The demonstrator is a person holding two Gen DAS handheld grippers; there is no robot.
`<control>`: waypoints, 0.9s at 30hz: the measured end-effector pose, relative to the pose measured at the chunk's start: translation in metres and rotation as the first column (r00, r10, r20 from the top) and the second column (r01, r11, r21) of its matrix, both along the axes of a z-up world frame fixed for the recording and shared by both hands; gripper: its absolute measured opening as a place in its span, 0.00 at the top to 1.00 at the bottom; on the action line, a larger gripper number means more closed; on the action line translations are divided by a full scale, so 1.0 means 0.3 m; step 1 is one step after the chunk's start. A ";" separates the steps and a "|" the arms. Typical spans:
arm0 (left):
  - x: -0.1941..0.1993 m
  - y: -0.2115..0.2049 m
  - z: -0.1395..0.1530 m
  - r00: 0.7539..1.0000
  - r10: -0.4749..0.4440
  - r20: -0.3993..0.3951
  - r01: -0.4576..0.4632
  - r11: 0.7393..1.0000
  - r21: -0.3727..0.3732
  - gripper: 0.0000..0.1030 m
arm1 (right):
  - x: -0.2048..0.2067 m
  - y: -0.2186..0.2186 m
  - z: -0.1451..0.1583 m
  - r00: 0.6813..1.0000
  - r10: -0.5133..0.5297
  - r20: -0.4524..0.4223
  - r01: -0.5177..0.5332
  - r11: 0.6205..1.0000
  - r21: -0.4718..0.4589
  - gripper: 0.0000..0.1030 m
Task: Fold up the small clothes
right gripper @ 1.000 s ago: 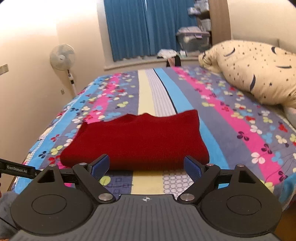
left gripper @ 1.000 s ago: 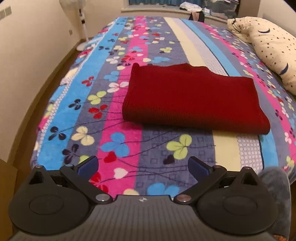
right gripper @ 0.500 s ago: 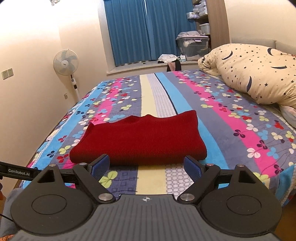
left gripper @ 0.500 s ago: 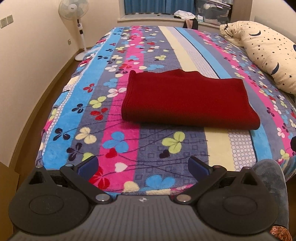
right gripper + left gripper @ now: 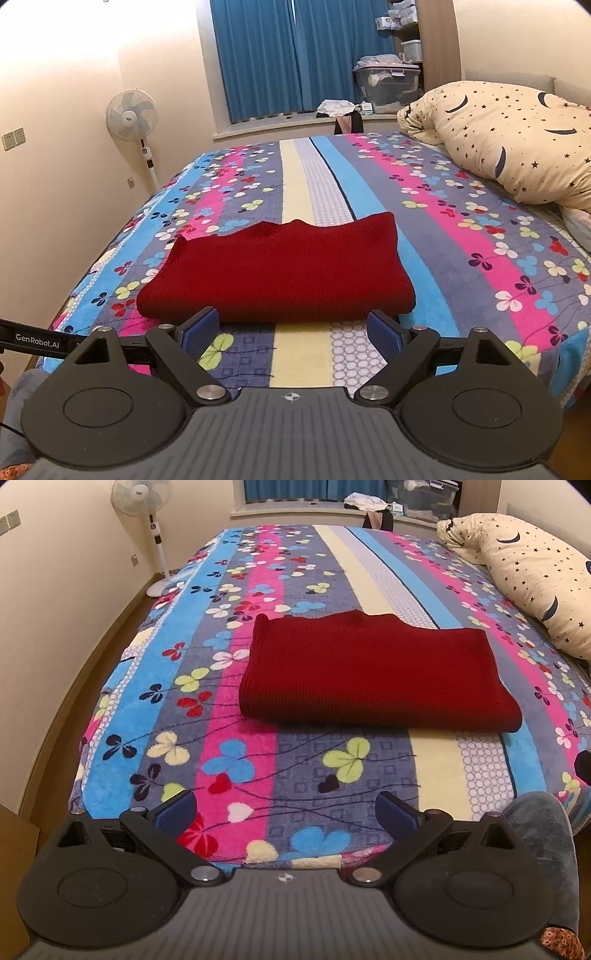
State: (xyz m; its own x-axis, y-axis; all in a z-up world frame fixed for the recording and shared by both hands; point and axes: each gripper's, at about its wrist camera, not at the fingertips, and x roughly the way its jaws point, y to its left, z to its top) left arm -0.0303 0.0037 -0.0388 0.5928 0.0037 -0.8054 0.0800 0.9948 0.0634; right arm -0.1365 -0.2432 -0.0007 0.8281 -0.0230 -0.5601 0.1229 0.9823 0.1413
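A dark red knitted garment lies folded into a flat rectangle on the striped floral bedspread, near the bed's foot. It also shows in the right wrist view. My left gripper is open and empty, back at the bed's near edge, well short of the garment. My right gripper is open and empty, just in front of the garment's near folded edge, apart from it.
A cream star-print duvet is piled on the bed's right side. A standing fan is by the left wall. Blue curtains and storage boxes stand at the far end. A grey-clad knee is at lower right.
Both grippers have drawn back and risen from the garment, so more of the bed and room shows. The folded garment has not moved. Both jaws stay open.
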 end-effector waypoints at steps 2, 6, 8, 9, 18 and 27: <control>0.009 0.000 -0.005 1.000 -0.002 -0.003 0.002 1.000 0.003 0.00 | 0.008 -0.002 -0.006 1.000 0.001 -0.006 -0.001 1.000 0.001 0.14; 0.023 0.001 -0.015 1.000 -0.001 -0.014 0.001 1.000 0.006 0.00 | 0.022 -0.005 -0.015 1.000 -0.001 -0.018 0.001 1.000 0.004 0.14; 0.030 0.001 -0.019 1.000 0.001 -0.019 -0.001 1.000 0.006 0.00 | 0.029 -0.006 -0.018 1.000 0.001 -0.023 0.000 1.000 0.005 0.14; 0.033 0.002 -0.021 1.000 0.000 -0.021 0.000 1.000 0.007 0.00 | 0.032 -0.006 -0.021 1.000 0.001 -0.025 -0.001 1.000 0.005 0.14; 0.066 0.003 -0.040 0.999 0.005 -0.043 -0.005 1.000 0.010 0.00 | 0.065 -0.007 -0.043 0.999 -0.004 -0.049 0.005 1.000 0.015 0.14; 0.120 0.004 -0.081 0.997 0.017 -0.079 -0.015 1.000 0.022 0.00 | 0.128 -0.072 -0.112 0.995 -0.048 -0.092 0.059 0.991 0.118 0.14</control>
